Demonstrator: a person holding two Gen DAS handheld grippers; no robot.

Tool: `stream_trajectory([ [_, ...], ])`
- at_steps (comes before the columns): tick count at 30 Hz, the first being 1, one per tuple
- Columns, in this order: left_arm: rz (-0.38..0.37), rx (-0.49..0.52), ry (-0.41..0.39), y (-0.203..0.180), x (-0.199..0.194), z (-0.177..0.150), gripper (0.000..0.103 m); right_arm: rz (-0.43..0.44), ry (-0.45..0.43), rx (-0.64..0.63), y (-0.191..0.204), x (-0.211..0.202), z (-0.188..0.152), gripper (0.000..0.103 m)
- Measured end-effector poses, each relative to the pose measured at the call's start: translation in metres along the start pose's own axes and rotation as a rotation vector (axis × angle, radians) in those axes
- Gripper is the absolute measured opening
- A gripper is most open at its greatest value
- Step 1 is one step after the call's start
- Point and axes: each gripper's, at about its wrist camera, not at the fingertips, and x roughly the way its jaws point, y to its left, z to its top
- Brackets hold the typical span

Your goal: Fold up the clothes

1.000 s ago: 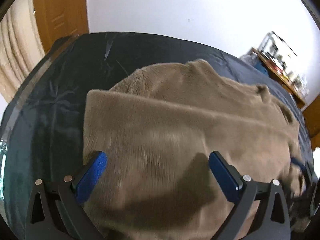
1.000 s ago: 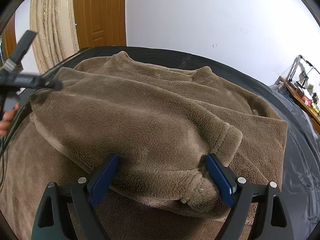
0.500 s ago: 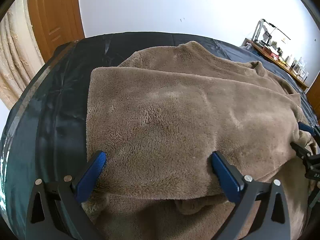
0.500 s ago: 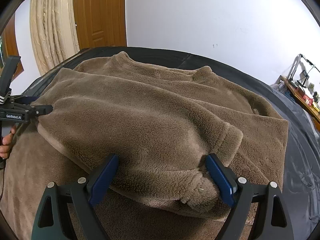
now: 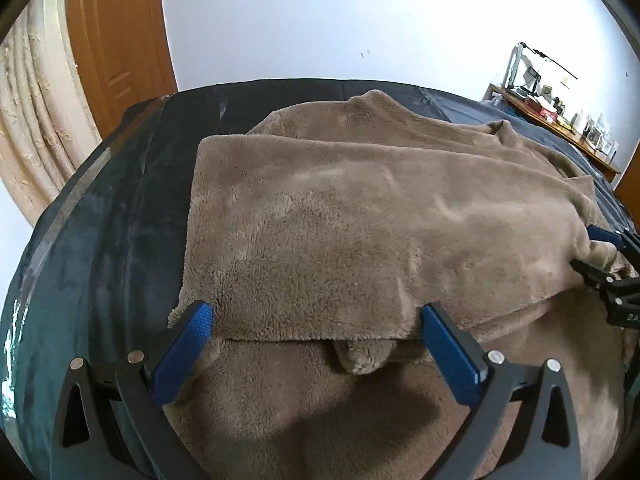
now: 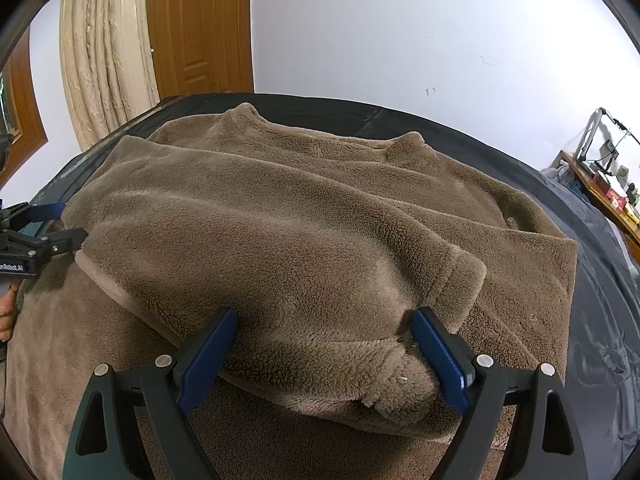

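A brown fleece sweater (image 5: pixel 340 220) lies spread on a dark bed cover (image 5: pixel 120 220), its lower half folded up over its body. My left gripper (image 5: pixel 316 316) is open, its blue fingers wide apart at the near edge of the folded layer, with a cuff peeking out beneath. In the right wrist view the sweater (image 6: pixel 300 240) shows its folded sleeve and cuff lying between the wide-apart fingers of my open right gripper (image 6: pixel 324 318). The left gripper (image 6: pixel 44 224) shows at the fold's left end. The right gripper (image 5: pixel 604 256) appears at the far right edge of the left wrist view.
The bed cover (image 6: pixel 600 280) extends beyond the sweater on the right. A wooden door (image 5: pixel 116 40) and a beige curtain (image 5: pixel 36 120) stand behind the bed on the left. A cluttered wooden shelf (image 5: pixel 560 116) is at the far right. A hand (image 6: pixel 6 312) holds the left gripper.
My left gripper has drawn back from over the fleece to the near edge of the folded layer. The right gripper has not moved.
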Motion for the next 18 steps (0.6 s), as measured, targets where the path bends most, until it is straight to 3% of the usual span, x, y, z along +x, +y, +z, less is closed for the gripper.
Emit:
stream_trajectory([
  [8,0.015,0.003,0.000,-0.002,0.001,-0.002,0.103,0.037,0.008,0.015,-0.004,0.003,0.000,0.100],
  [13,0.014,0.007,0.001,-0.002,0.001,-0.002,0.103,0.001,0.018,-0.015,0.003,0.004,0.001,0.102],
  [15,-0.003,-0.005,-0.004,0.001,-0.002,-0.003,0.103,-0.036,0.027,0.006,0.002,-0.008,-0.004,0.102],
  [18,-0.042,-0.032,-0.008,0.007,-0.010,-0.007,0.103,0.003,-0.014,0.085,-0.006,-0.047,-0.021,0.102],
])
